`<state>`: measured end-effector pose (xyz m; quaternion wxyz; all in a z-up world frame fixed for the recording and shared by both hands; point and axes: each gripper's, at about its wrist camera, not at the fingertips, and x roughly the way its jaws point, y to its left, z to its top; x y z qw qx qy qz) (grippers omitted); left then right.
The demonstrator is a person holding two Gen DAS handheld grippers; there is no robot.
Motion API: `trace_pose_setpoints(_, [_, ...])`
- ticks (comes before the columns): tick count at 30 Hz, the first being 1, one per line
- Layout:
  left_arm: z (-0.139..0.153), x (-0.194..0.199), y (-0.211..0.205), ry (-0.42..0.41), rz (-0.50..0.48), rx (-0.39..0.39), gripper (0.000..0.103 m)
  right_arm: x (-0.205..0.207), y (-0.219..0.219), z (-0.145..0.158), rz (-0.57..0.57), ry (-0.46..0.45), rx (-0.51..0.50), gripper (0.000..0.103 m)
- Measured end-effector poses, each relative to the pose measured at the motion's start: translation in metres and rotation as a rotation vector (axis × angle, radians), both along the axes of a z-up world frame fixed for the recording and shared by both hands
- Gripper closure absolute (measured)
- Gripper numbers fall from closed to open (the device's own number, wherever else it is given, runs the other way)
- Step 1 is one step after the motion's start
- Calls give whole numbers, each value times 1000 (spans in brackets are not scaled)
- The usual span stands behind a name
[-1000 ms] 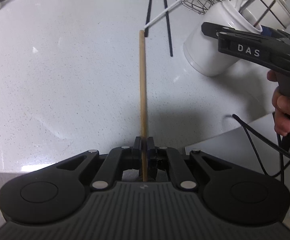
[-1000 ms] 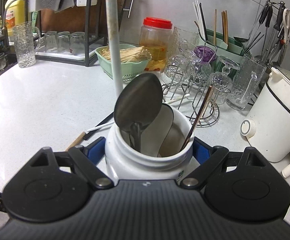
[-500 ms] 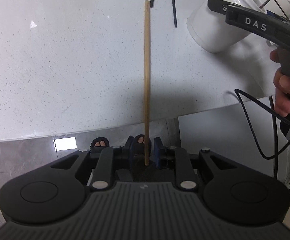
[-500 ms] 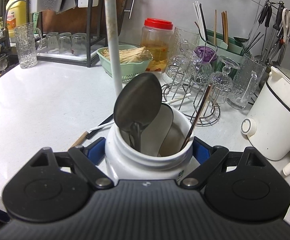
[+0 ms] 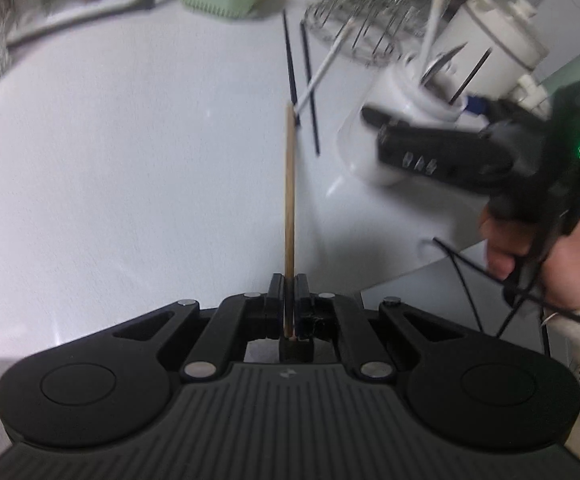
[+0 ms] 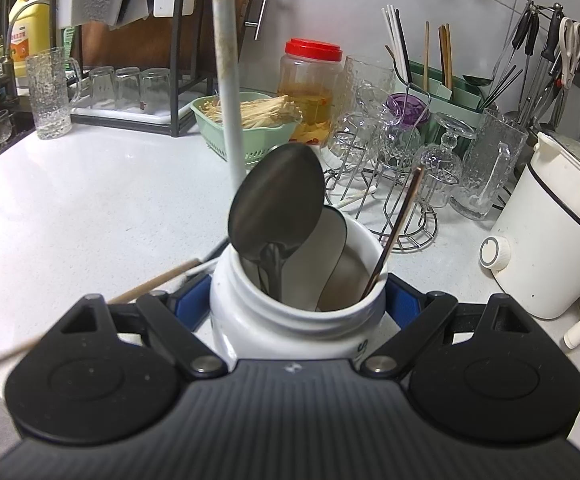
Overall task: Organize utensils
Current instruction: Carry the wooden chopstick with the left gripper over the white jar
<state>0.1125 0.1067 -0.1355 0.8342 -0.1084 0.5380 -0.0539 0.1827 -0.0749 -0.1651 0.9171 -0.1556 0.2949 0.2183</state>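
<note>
My left gripper (image 5: 289, 300) pinches a wooden chopstick (image 5: 289, 184); my right gripper (image 6: 298, 300) clasps the white jar (image 6: 290, 320) at two o'clock, holding spoons (image 6: 276, 210); black chopsticks (image 5: 290, 72) at twelve remain.

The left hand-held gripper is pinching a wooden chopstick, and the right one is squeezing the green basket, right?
Not quite. The right hand-held gripper is squeezing the white jar with spoons in it, as the right wrist view shows; the green basket sits farther back. The left hand-held gripper does pinch the wooden chopstick.
</note>
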Motion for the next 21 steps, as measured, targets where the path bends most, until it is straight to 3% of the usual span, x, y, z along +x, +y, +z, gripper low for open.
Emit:
trace_pose_setpoints(7, [68,16,5,-136,-33,41,98,0,-1,0,0,-3,6,11])
trace_pose_setpoints(11, [91,30,5,-186,-38,51,98,1,-1,0,1,-5,7,11])
trace_pose_setpoints(13, [100,36,4,-207,-42,14,98,1,-1,0,2,-7,3,11])
trace_pose_setpoints(21, [144,51,2,-279,-73,72,98,1,0,0,0,-9,4,11])
